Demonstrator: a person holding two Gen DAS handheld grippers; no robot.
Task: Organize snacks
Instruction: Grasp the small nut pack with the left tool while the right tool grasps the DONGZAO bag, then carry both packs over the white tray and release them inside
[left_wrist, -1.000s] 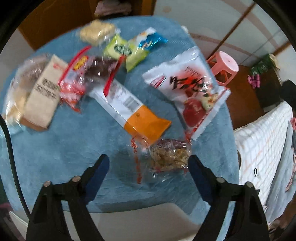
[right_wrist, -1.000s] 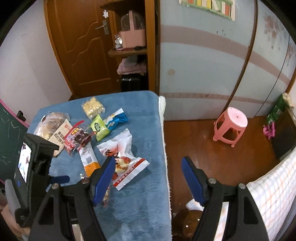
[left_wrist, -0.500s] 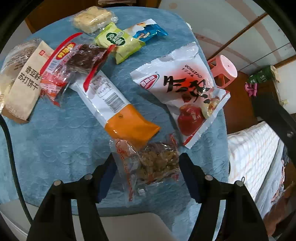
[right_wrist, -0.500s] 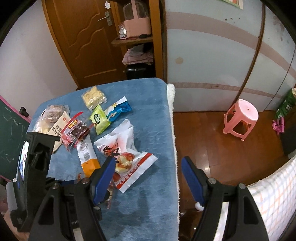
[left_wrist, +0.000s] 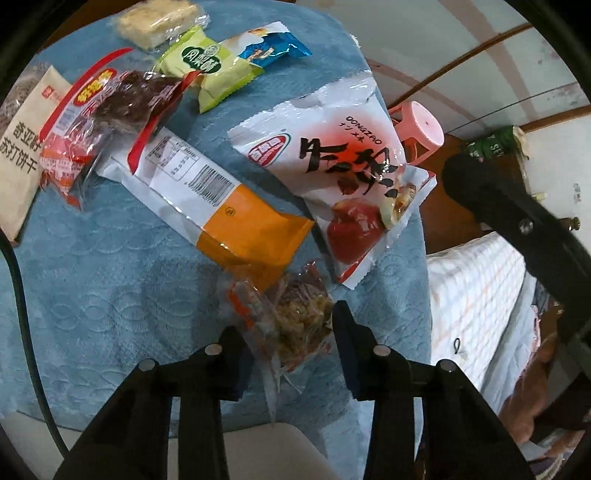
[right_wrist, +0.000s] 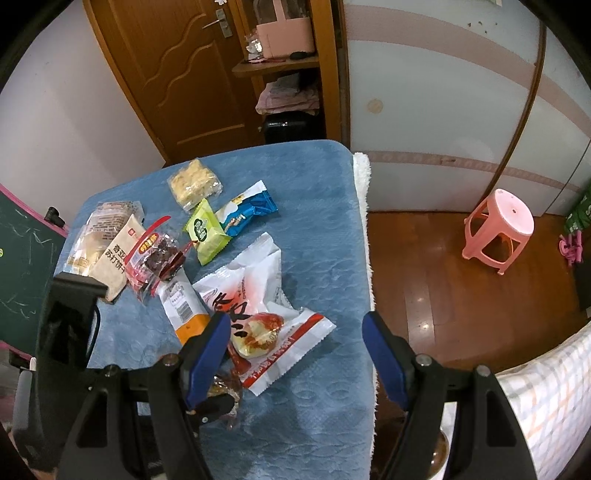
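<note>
Left gripper (left_wrist: 291, 343): low centre of the left wrist view, its jaws have just been closing and now pinch a small clear nut snack packet (left_wrist: 295, 317) between them.
Nut snack packet: on the blue table cover (left_wrist: 110, 280), just below the orange end of a long white and orange packet (left_wrist: 207, 206), crumpled by the grip.
Right gripper (right_wrist: 295, 354): low centre of the right wrist view, jaws held wide with nothing between the pads, hanging over the near right part of the cover.
Big white and red date bag (left_wrist: 340, 177): right of centre in the left view; in the right view it lies just beyond the right gripper's left finger.
Other snacks: a red packet of dark fruit (left_wrist: 107, 114) at upper left, a green packet (left_wrist: 207, 70) and a blue packet (left_wrist: 269, 44) at the top, pale biscuits (left_wrist: 155, 18) at the top edge, a beige cracker pack (left_wrist: 22, 147) at far left.
Floor: a pink stool (right_wrist: 498, 229) at right in the right view.
</note>
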